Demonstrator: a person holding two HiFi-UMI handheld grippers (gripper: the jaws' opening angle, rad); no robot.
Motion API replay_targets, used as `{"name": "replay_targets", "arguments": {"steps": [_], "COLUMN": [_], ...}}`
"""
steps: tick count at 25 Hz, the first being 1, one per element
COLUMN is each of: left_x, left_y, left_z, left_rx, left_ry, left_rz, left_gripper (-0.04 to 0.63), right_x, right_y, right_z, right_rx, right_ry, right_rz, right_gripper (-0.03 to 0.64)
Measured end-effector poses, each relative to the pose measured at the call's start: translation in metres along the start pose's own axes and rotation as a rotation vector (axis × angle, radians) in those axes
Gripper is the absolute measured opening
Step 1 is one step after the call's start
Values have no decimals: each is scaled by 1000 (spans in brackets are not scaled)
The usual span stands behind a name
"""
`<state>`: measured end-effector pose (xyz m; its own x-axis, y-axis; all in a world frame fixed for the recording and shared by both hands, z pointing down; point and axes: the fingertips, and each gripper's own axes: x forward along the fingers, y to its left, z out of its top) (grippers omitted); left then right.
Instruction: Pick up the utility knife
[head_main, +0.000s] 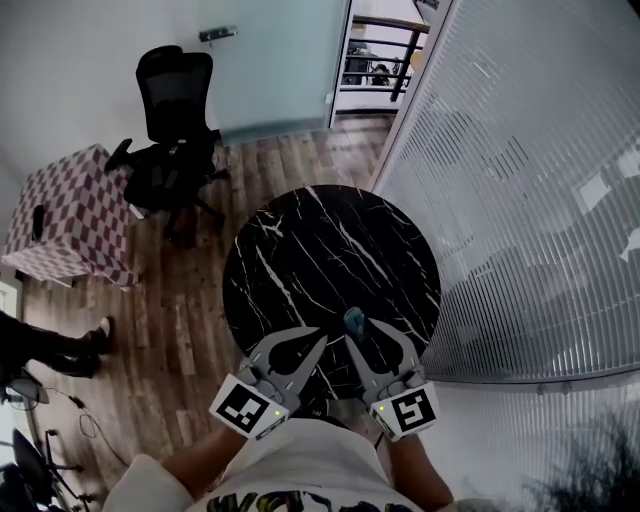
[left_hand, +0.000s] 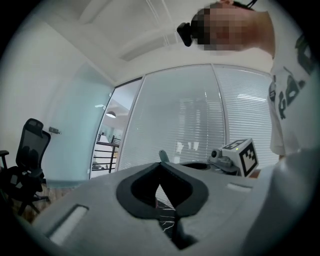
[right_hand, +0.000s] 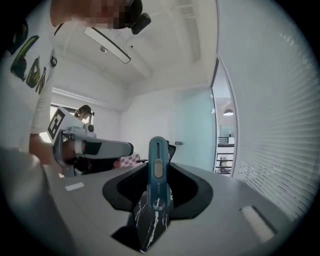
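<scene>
A teal utility knife (right_hand: 157, 170) with a grey slider stands upright between the jaws of my right gripper (right_hand: 158, 192), which is shut on its handle. In the head view the knife (head_main: 354, 322) is held above the near edge of the round black marble table (head_main: 330, 250), in the right gripper (head_main: 360, 332). My left gripper (head_main: 321, 337) hangs just to its left with its fingertips together and nothing between them. From the left gripper view (left_hand: 160, 165) the knife's end (left_hand: 163, 155) peeks over the jaws.
A black office chair (head_main: 175, 120) and a checkered box (head_main: 75, 210) stand on the wooden floor beyond the table at the left. A glass wall with blinds (head_main: 530, 200) runs along the right. Someone's legs (head_main: 50, 345) show at the far left.
</scene>
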<state>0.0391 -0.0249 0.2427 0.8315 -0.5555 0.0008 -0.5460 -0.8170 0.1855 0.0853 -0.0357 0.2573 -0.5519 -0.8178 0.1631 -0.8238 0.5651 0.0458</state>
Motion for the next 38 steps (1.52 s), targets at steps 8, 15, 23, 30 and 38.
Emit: {"name": "replay_targets", "arguments": {"steps": [8, 15, 23, 30, 38], "left_x": [-2, -5, -6, -9, -12], "left_y": [-31, -47, -53, -55, -55], "left_z": [23, 31, 27, 23, 24], "left_rx": [39, 50, 38, 28, 31], "left_ry": [-49, -79, -80, -53, -67], "left_rz": [-32, -35, -31, -42, -41], "left_gripper": [5, 5, 5, 5, 5], "right_x": [-31, -50, -58, -59, -59], "right_y": [5, 7, 9, 13, 17], "right_z": [31, 45, 42, 39, 38], "right_rx": [-1, 34, 20, 17, 21], "right_ry": [-88, -153, -145, -135, -131], "right_rz": [-36, -25, -24, -29, -31], "right_gripper": [130, 130, 130, 130, 130]}}
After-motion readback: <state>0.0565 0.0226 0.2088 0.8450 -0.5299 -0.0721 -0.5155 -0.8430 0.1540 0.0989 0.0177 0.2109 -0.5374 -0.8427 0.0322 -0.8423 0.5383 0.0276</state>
